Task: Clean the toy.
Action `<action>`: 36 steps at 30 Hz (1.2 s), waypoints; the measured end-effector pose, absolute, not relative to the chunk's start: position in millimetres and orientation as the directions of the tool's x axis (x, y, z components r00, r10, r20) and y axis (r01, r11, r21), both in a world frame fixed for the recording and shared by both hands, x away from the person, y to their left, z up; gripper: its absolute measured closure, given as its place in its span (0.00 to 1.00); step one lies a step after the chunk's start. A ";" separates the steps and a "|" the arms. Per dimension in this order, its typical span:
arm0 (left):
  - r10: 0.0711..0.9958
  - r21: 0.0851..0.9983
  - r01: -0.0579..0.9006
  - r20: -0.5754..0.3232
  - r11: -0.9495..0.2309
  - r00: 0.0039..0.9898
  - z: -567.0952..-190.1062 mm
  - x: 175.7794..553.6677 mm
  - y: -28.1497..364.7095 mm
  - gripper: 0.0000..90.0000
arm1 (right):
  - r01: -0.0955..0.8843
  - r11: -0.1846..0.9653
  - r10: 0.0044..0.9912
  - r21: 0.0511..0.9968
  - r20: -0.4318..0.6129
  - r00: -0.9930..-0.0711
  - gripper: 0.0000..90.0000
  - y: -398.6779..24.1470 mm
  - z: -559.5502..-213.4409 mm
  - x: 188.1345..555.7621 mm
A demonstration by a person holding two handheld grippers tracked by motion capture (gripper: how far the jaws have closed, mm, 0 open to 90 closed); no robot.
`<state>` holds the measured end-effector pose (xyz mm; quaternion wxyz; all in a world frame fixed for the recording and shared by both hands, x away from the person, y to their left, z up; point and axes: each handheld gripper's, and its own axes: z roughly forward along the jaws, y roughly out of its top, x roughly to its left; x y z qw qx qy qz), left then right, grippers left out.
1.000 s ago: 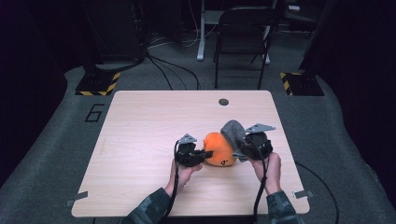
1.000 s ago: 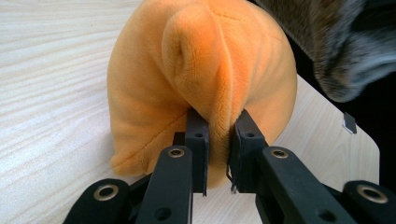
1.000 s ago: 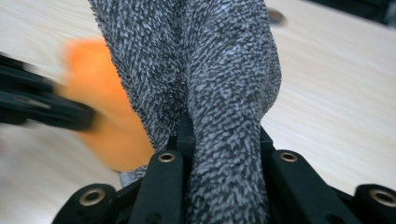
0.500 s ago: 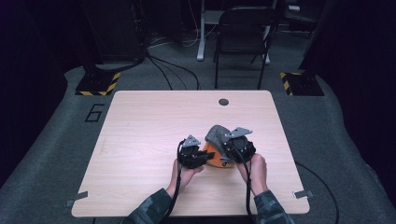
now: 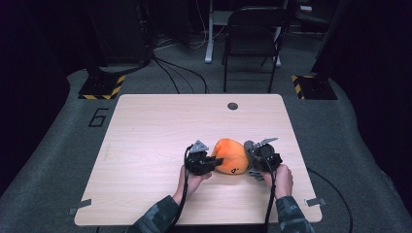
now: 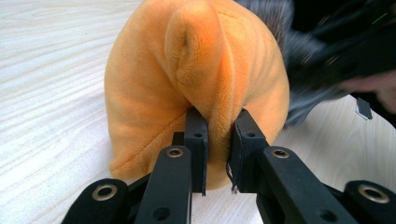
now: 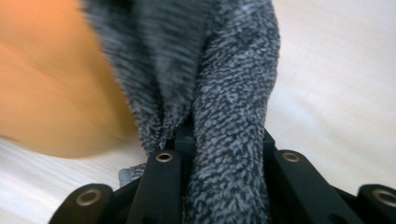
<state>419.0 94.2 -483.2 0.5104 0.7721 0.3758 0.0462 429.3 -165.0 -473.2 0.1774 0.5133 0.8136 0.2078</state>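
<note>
An orange plush cover (image 5: 229, 155) lies on the light wooden table (image 5: 155, 136), right of centre near the front. My left gripper (image 5: 214, 161) is shut on a fold of this orange plush (image 6: 201, 84), with fabric pinched between its pads. Grey fuzzy fabric (image 7: 219, 88) hangs out of the orange plush's right side (image 5: 248, 146). My right gripper (image 5: 252, 160) is shut on that grey fabric, which covers its jaws in the right gripper view. The orange plush (image 7: 51, 79) shows blurred to the left there.
A small dark round hole (image 5: 232, 106) sits near the table's far edge. A folding chair (image 5: 252, 39) stands behind the table. Tape strips (image 5: 316, 202) mark the front corners. Cables trail off the table's front edge.
My right hand has come down and toward the front right with the grey fabric, which was draped over the top of the orange plush. The left gripper stayed in place.
</note>
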 end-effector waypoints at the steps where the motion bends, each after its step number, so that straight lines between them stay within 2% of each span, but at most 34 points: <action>1: 0.627 0.823 0.533 -0.312 -0.197 0.713 -483.2 419.0 94.2 0.88 | 0.761 0.387 0.909 0.520 -0.075 -0.410 0.81 -165.0 -473.2 429.3; 4: 0.629 0.825 0.531 -0.310 -0.195 0.713 -483.2 418.5 93.6 0.88 | 0.786 0.367 0.915 0.498 -0.040 -0.402 0.81 -169.6 -484.7 434.4; 8: 0.631 0.825 0.530 -0.308 -0.195 0.712 -483.3 418.2 94.0 0.88 | 0.756 0.352 0.919 0.551 -0.051 -0.391 0.81 -173.4 -464.1 431.2; 13: 0.633 0.828 0.523 -0.297 -0.202 0.715 -482.8 417.3 92.5 0.88 | 0.653 0.335 0.901 0.679 -0.029 -0.432 0.81 -160.5 -416.0 414.3; 15: 0.632 0.830 0.518 -0.290 -0.208 0.719 -482.6 416.8 91.9 0.87 | 0.564 0.365 0.864 0.741 -0.045 -0.501 0.80 -135.7 -391.7 400.6; 18: 0.635 0.834 0.499 -0.258 -0.233 0.728 -482.0 416.2 91.6 0.87 | 0.522 0.400 0.841 0.754 -0.075 -0.535 0.80 -111.3 -384.6 396.3; 21: 0.638 0.834 0.502 -0.260 -0.231 0.725 -481.8 414.6 91.0 0.87 | 0.505 0.476 0.819 0.720 -0.154 -0.553 0.80 -87.8 -391.6 397.2; 23: 0.632 0.832 0.500 -0.257 -0.239 0.731 -482.5 415.6 91.5 0.87 | 0.520 0.508 0.820 0.687 -0.200 -0.536 0.79 -85.9 -409.3 401.1; 25: 0.633 0.836 0.499 -0.260 -0.231 0.729 -483.1 415.9 89.6 0.87 | 0.542 0.480 0.829 0.690 -0.156 -0.537 0.79 -96.0 -410.3 403.5; 36: 0.627 0.835 0.502 -0.271 -0.225 0.731 -483.8 416.1 88.4 0.87 | 0.647 0.419 0.878 0.637 -0.104 -0.467 0.80 -142.0 -433.8 409.9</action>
